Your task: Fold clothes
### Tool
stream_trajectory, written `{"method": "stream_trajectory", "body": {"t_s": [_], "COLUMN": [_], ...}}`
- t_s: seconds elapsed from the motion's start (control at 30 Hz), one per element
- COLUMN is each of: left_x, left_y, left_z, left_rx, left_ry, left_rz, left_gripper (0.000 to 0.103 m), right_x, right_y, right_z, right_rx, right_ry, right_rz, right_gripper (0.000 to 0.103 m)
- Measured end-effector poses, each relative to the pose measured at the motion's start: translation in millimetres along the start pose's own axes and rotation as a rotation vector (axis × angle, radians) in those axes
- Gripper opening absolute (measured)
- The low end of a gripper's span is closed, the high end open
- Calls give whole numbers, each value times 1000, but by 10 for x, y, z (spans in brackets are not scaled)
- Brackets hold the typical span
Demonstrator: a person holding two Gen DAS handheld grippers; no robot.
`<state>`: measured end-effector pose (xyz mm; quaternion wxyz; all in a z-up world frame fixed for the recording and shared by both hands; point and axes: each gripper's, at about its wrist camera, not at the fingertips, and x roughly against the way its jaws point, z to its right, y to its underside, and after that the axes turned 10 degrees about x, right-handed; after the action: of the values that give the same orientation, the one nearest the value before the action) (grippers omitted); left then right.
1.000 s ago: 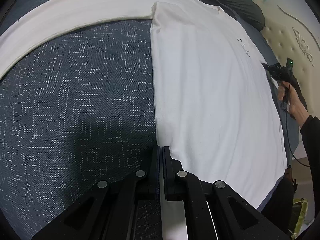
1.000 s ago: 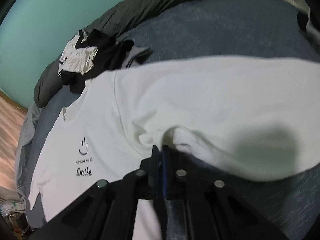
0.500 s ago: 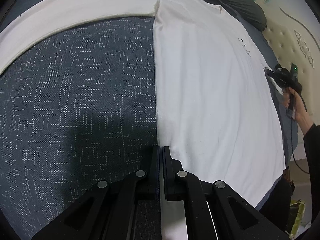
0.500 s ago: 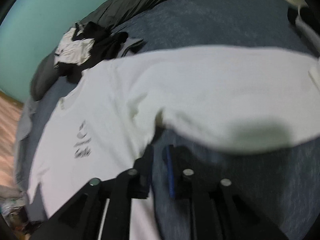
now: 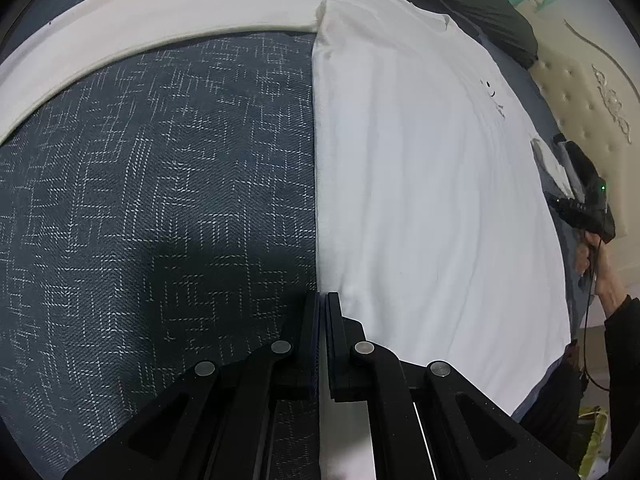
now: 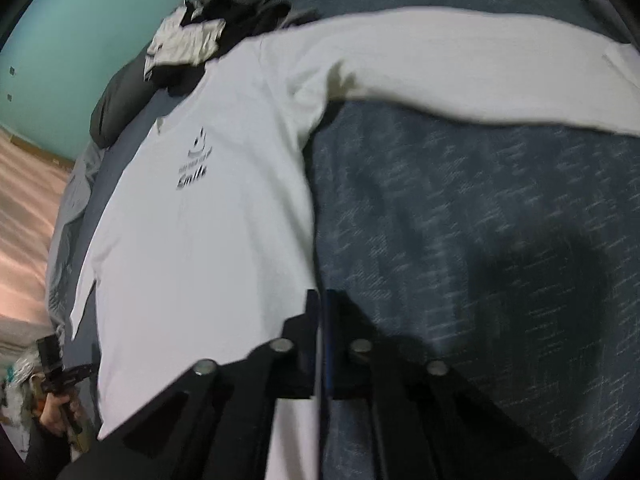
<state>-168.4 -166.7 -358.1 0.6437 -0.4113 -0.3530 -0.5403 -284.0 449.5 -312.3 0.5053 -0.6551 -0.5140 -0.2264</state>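
Observation:
A white long-sleeved shirt [image 5: 420, 180] with a small "Smile" print lies flat, front up, on a dark blue patterned bedspread [image 5: 160, 200]. Its sleeves stretch out sideways [image 5: 160, 32] [image 6: 480, 68]. My left gripper [image 5: 322, 300] is shut right on the shirt's side edge near the hem, and a little fabric puckers at its tips. My right gripper [image 6: 323, 298] is shut at the opposite side edge, below the armpit, with nothing seen between its jaws. Each gripper also shows in the other's view: the right gripper [image 5: 564, 148] and the left gripper [image 6: 82, 368].
A heap of black and white clothes [image 6: 200, 36] lies beyond the collar against a dark grey duvet [image 5: 488, 4]. A cream tufted headboard [image 5: 592, 92] stands at the right. A person's hand [image 5: 600, 272] grips the right tool at the bed's edge.
The right gripper let go of the puckered fabric at the armpit, opened briefly, drew back along the shirt's side and shut again. The left gripper stayed put.

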Motion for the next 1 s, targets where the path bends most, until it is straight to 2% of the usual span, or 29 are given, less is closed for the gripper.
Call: {"method": "stream_trajectory", "body": {"t_s": [0.07, 0.13, 0.27, 0.33, 0.37, 0.4, 0.5, 0.53, 0.57, 0.6, 0.8, 1.0], "left_x": [6, 12, 13, 13, 16, 21, 55, 1, -22, -21, -3, 0], "left_y": [4, 4, 0, 1, 3, 5, 38, 25, 17, 18, 29, 34], "left_z": [5, 3, 17, 24, 22, 19, -8, -27, -28, -24, -30, -21], "left_rx": [-3, -4, -6, -6, -5, -4, -4, -4, -5, -6, -6, -9], "left_ry": [-4, -5, -7, -8, -7, -6, -4, -4, -5, -6, -7, -13], "left_rz": [-1, -2, -3, -2, -1, -1, -2, -2, -2, -2, -3, -5], "left_gripper": [2, 2, 2, 2, 2, 2, 2, 2, 2, 2, 2, 2], "right_x": [65, 78, 26, -7, -19, -29, -47, -50, -47, -44, 72, -23], "right_y": [-26, -39, -10, 62, 102, 136, 219, 239, 248, 257, 200, 198], "right_z": [62, 92, 68, 15, -15, -37, -64, -66, -59, -51, -93, -200], "right_rx": [-24, -35, -54, -42, -31, -25, -27, -30, -36, -41, 12, 108], "right_ry": [18, 13, -78, -80, -74, -70, -71, -70, -68, -66, -20, 94], "right_rz": [41, 43, -2, -32, -45, -51, -45, -41, -36, -30, 10, -40], "right_gripper": [0, 0, 2, 10, 24, 27, 25, 19, 6, 2, 0, 0]}}
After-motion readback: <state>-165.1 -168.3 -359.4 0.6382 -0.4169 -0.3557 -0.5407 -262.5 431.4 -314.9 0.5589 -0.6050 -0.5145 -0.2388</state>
